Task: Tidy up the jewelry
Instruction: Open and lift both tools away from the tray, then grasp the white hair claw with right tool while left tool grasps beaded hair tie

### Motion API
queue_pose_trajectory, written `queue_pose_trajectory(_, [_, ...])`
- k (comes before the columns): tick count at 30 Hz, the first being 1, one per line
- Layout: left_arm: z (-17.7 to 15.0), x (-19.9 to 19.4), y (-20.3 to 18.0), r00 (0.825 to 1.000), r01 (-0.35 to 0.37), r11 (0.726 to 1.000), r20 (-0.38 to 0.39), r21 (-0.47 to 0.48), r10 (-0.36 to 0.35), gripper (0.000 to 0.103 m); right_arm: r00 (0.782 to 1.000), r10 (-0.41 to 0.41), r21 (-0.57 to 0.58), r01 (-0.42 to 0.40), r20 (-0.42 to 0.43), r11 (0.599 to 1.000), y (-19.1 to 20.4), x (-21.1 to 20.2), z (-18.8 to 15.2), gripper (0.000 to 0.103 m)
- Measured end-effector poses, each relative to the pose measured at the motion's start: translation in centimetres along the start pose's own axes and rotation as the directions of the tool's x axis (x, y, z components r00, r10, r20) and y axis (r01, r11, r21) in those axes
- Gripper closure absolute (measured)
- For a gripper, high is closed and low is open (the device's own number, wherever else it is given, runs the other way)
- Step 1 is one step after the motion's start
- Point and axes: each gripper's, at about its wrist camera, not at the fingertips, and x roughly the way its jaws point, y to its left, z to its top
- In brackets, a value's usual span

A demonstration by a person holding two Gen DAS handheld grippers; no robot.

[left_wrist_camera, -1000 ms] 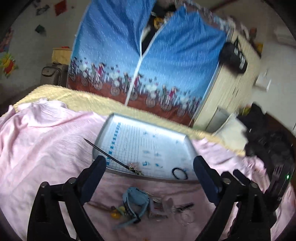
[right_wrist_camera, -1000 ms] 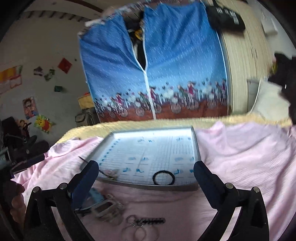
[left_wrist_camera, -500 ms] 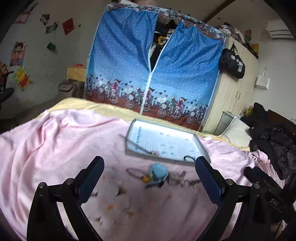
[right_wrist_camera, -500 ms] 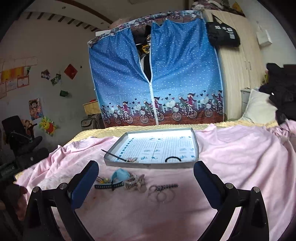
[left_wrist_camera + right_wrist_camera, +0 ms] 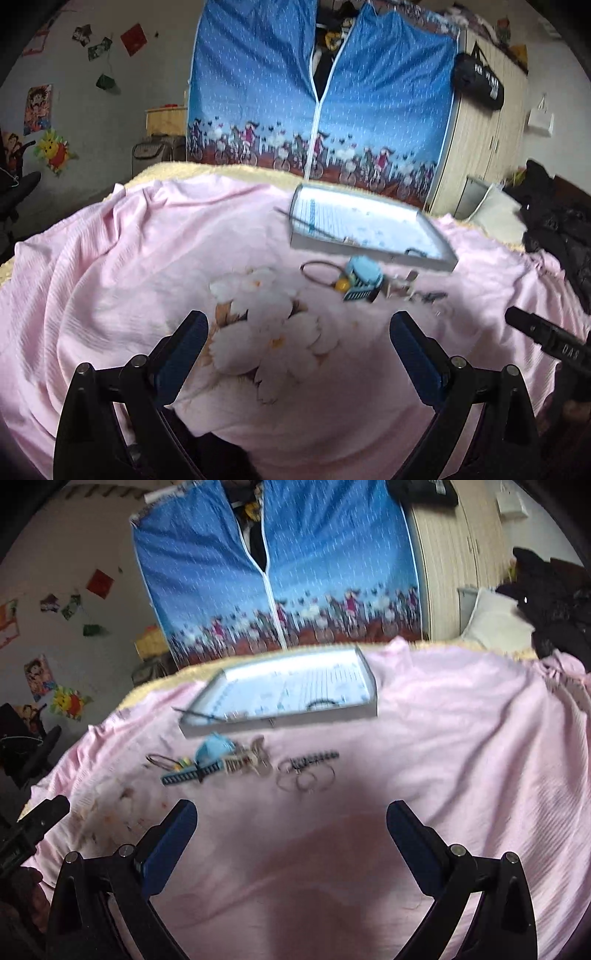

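Observation:
A grey tray [image 5: 373, 256] [image 5: 280, 722] with a gridded white liner lies on the pink bedspread; in it rest a black hair tie [image 5: 323, 703] and a thin dark stick [image 5: 201, 714] that overhangs the left rim. In front of the tray a loose row of jewelry lies on the cloth: a light blue band [image 5: 364, 275] [image 5: 214, 749], a thin ring loop [image 5: 317, 273], small clips [image 5: 255, 762] and several metal rings [image 5: 306, 777]. My left gripper [image 5: 299, 354] and my right gripper [image 5: 291, 830] both stand open and empty, well short of the jewelry.
A blue fabric wardrobe [image 5: 317, 96] stands behind the bed, beside wooden cabinets [image 5: 484, 122]. Dark clothes [image 5: 550, 602] and a pillow [image 5: 491, 624] are piled at the right. A black chair [image 5: 29, 746] is at the far left. The other gripper's body [image 5: 546, 339] shows at right.
Both grippers have drawn back from the tray toward the near side of the bed, so tray and jewelry now look smaller and farther off. Nothing was picked up.

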Motion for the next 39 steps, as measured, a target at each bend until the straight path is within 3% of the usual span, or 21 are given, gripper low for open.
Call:
queue_pose_trajectory(6, [-0.5, 3.3, 0.8, 0.996, -0.013, 0.998, -0.093, 0.055, 0.018, 0.006, 0.991, 0.055, 0.007, -0.054, -0.119, 0.999, 0.0, 2.7, -0.4, 0.000])
queue_pose_trajectory(10, [0.5, 5.5, 1.4, 0.991, 0.014, 0.994, -0.131, 0.106, 0.000, 0.006, 0.978, 0.090, -0.014, -0.094, -0.187, 0.995, 0.3, 5.1, 0.1, 0.000])
queue_pose_trajectory(16, [2.3, 9.4, 1.4, 0.986, 0.057, 0.972, -0.164, 0.229, -0.020, 0.006, 0.969, 0.160, -0.011, -0.165, -0.189, 0.986, 0.9, 8.0, 1.4, 0.000])
queue_pose_trajectory(20, [2.9, 12.1, 1.1, 0.981, 0.092, 0.947, -0.194, 0.307, -0.032, 0.006, 0.970, 0.150, -0.065, -0.165, -0.193, 0.984, 1.5, 10.5, 2.4, 0.000])
queue_pose_trajectory(23, [3.1, 13.9, 0.8, 0.976, 0.110, 0.921, -0.217, 0.373, -0.028, 0.007, 0.964, 0.152, -0.042, -0.165, -0.220, 0.985, 1.0, 12.2, 2.8, 0.000])
queue_pose_trajectory(29, [3.7, 16.2, 1.1, 0.972, 0.167, 0.891, -0.223, 0.422, -0.077, 0.007, 0.962, 0.177, -0.099, -0.201, -0.206, 0.975, 1.7, 13.9, 3.8, 0.000])
queue_pose_trajectory(35, [4.4, 16.8, 1.2, 0.960, 0.241, 0.883, -0.233, 0.403, -0.156, 0.031, 0.954, 0.201, -0.145, -0.236, -0.221, 0.961, 2.9, 15.8, 4.1, 0.004])
queue_pose_trajectory(37, [4.5, 17.2, 1.0, 0.952, 0.265, 0.877, -0.254, 0.400, -0.172, 0.051, 0.952, 0.211, -0.139, -0.245, -0.223, 0.960, 2.9, 16.3, 4.3, 0.006])
queue_pose_trajectory(38, [4.5, 17.3, 0.9, 0.948, 0.275, 0.875, -0.264, 0.398, -0.178, 0.056, 0.952, 0.214, -0.132, -0.246, -0.220, 0.960, 3.0, 16.4, 4.5, 0.009])
queue_pose_trajectory(39, [4.6, 17.4, 0.8, 0.945, 0.284, 0.874, -0.272, 0.394, -0.184, 0.065, 0.950, 0.222, -0.120, -0.252, -0.217, 0.960, 2.9, 16.7, 4.8, 0.017])
